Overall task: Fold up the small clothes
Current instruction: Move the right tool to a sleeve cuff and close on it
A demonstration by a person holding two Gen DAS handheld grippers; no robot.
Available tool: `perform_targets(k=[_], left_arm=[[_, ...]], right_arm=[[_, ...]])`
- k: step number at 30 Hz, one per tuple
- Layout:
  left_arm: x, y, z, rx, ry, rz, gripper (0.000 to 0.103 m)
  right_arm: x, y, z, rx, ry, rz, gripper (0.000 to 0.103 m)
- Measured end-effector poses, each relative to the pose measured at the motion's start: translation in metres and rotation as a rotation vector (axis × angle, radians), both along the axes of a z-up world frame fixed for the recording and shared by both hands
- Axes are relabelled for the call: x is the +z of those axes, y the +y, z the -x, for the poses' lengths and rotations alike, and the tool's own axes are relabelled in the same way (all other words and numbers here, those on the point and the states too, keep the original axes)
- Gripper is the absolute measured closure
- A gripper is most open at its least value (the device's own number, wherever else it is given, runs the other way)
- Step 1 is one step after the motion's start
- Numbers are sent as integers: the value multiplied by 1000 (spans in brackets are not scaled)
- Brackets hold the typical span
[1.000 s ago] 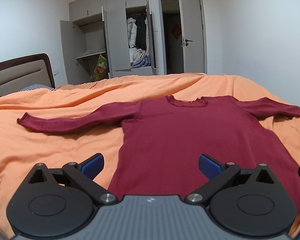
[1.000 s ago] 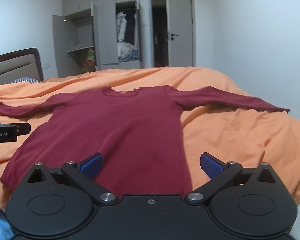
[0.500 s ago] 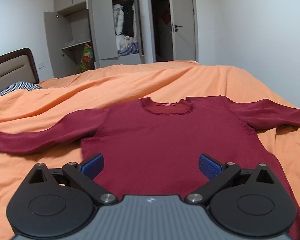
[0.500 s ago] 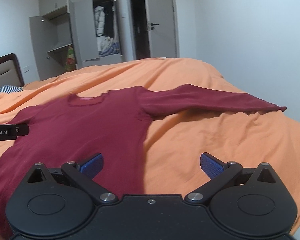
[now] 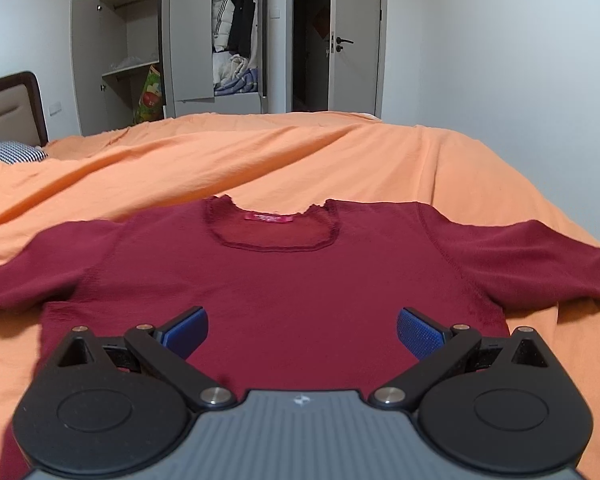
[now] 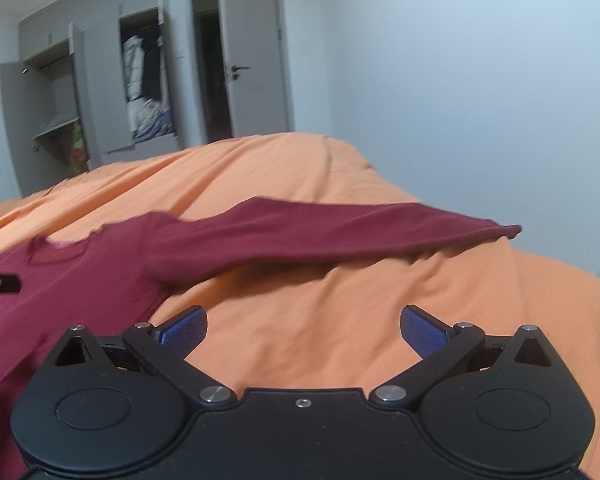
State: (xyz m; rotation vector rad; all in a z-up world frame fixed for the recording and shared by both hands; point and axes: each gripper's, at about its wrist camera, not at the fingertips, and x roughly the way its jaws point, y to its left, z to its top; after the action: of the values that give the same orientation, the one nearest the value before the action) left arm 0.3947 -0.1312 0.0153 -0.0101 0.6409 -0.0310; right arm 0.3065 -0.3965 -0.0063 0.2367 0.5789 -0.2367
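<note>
A dark red long-sleeved top (image 5: pixel 300 280) lies flat on the orange bedspread (image 5: pixel 260 160), neckline away from me, both sleeves spread sideways. My left gripper (image 5: pixel 302 326) hovers open over the chest of the top, nothing between its blue pads. In the right wrist view the top (image 6: pixel 60 280) fills the left side and its right sleeve (image 6: pixel 340 232) stretches to the right, cuff near the bed's edge. My right gripper (image 6: pixel 303 328) is open above bare bedspread (image 6: pixel 340 320), just in front of that sleeve. A black part of the left gripper (image 6: pixel 0 280) shows at the left edge.
Beyond the bed stand a grey wardrobe (image 5: pixel 204 40) with open doors and clothes inside, and an open room door (image 5: pixel 356 40). A headboard (image 5: pixel 16 108) and checked pillow (image 5: pixel 12 152) are at the far left. A white wall (image 6: pixel 480 80) runs close along the bed's right side.
Both grippers have moved forward and to the right: the left from the top's hem up over its chest, the right off the body toward the right sleeve. Both stayed open.
</note>
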Motion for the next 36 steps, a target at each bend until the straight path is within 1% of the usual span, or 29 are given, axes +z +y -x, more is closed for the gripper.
perform_targets(k=[3, 7, 10, 12, 15, 18, 20, 22, 25, 28, 29, 31, 32, 34, 36], left_arm=[[-9, -1, -11, 4, 5, 26, 0], [-21, -3, -21, 14, 21, 42, 0], [-32, -3, -24, 23, 33, 54, 0], [-39, -3, -24, 31, 36, 55, 0], [-49, -8, -19, 26, 11, 7, 0], [-56, -18, -15, 17, -9, -65, 0], [-60, -22, -15, 15, -16, -91, 0], [-62, -22, -15, 14, -18, -97, 0], [-64, -22, -16, 12, -17, -96, 0], [-64, -21, -16, 10, -18, -97, 0], [-64, -21, -16, 10, -16, -97, 0], [-63, -21, -16, 10, -14, -97, 0], [-62, -21, -16, 9, -12, -96, 0], [-58, -20, -18, 5, 1, -91, 0], [-51, -17, -20, -11, 18, -82, 0]], right_arm=[[-5, -21, -13, -27, -24, -33, 0], [-10, -47, -28, -52, -39, -64, 0], [-11, -64, -38, -79, -40, -56, 0], [-12, -74, -45, -99, -22, -37, 0], [-15, -94, -56, -139, 1, -36, 0], [-20, -116, -66, -186, 12, -65, 0], [-23, -129, -72, -228, 16, -80, 0], [-28, -146, -78, -280, 19, -109, 0], [-35, -169, -85, -357, -1, -171, 1], [-42, -185, -91, -396, -31, -234, 2], [-44, -188, -93, -407, -37, -247, 4], [-48, -194, -99, -441, -32, -251, 16], [-50, -196, -101, -460, -24, -250, 20], [-51, -196, -100, -489, -22, -238, 46], [-51, -195, -100, -514, -11, -218, 60]])
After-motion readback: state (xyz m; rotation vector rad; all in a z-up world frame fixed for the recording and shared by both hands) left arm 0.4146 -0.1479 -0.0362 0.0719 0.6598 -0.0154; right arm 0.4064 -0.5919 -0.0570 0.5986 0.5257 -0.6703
